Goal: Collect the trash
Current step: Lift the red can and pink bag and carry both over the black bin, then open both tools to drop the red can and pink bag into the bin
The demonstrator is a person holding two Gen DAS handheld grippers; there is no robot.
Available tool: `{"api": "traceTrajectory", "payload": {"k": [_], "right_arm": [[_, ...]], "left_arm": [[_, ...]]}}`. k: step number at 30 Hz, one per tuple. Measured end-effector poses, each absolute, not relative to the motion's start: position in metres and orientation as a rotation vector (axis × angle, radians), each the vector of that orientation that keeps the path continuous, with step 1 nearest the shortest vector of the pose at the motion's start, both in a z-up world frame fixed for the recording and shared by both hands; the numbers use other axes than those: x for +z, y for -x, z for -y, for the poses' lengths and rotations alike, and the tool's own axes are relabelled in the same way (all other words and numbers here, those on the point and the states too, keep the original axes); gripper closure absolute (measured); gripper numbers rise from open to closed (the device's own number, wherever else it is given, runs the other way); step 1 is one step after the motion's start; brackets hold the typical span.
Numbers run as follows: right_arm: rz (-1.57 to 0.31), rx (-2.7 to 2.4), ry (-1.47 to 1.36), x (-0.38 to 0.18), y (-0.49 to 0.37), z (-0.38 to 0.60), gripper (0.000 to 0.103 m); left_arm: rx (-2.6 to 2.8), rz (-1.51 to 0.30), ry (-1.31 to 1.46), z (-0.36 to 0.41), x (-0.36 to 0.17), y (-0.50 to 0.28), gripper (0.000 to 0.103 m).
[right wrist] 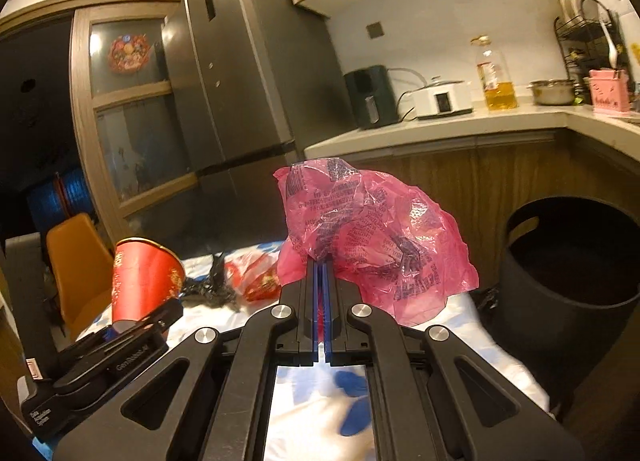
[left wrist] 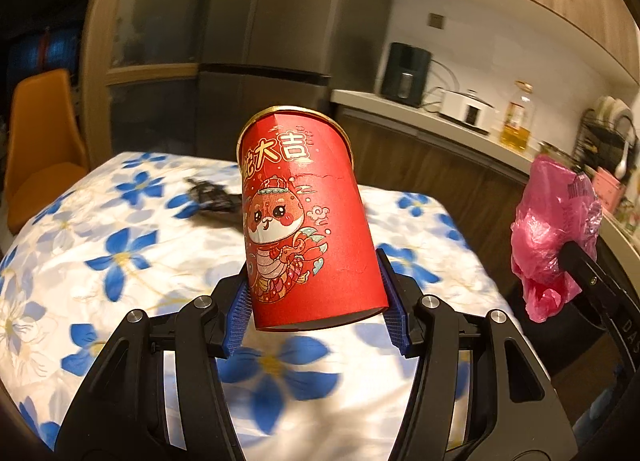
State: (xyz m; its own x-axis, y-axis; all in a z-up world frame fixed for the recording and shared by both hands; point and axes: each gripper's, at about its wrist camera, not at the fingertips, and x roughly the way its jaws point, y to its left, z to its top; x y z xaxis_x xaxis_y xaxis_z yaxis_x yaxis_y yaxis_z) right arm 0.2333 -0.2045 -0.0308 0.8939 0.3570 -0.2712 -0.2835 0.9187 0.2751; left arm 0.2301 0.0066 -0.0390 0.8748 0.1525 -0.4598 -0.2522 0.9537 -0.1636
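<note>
My left gripper (left wrist: 318,311) is shut on a red paper cup (left wrist: 308,217) printed with a cartoon snake, its blue pads (left wrist: 240,313) pressing both sides near the base; the cup hangs tilted above the table. The same cup (right wrist: 142,281) shows at the left of the right wrist view, in the left gripper (right wrist: 136,325). My right gripper (right wrist: 322,273) is shut on a crumpled pink plastic bag (right wrist: 372,237), held up in the air; that pink bag (left wrist: 554,229) also shows at the right edge of the left wrist view.
The table has a white cloth with blue flowers (left wrist: 120,245). On it lie a black crumpled wrapper (right wrist: 216,289) and a red wrapper (right wrist: 256,277). A black bin (right wrist: 568,273) stands open at the table's right. An orange chair (left wrist: 44,141) is left, a fridge (right wrist: 240,93) behind.
</note>
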Motion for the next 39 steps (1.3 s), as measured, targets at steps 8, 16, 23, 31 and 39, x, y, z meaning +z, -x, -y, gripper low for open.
{"api": "traceTrajectory", "payload": {"k": [8, 16, 23, 31, 39], "right_arm": [[-0.254, 0.209, -0.248, -0.016, -0.222, 0.267, 0.100], [-0.195, 0.040, -0.271, -0.005, -0.222, 0.337, 0.100], [-0.189, -0.033, -0.291, -0.007, -0.233, 0.374, 0.100], [-0.223, -0.058, -0.288, -0.020, -0.255, 0.397, 0.100], [-0.254, -0.064, -0.296, -0.029, -0.267, 0.411, 0.100]], "left_arm": [[0.067, -0.420, 0.173, 0.066, -0.019, -0.244, 0.048], [-0.102, -0.373, 0.147, 0.143, -0.003, -0.266, 0.048], [-0.226, -0.350, 0.130, 0.202, -0.001, -0.291, 0.048], [-0.326, -0.373, 0.082, 0.248, -0.018, -0.321, 0.048], [-0.423, -0.425, 0.051, 0.271, -0.037, -0.344, 0.048]]}}
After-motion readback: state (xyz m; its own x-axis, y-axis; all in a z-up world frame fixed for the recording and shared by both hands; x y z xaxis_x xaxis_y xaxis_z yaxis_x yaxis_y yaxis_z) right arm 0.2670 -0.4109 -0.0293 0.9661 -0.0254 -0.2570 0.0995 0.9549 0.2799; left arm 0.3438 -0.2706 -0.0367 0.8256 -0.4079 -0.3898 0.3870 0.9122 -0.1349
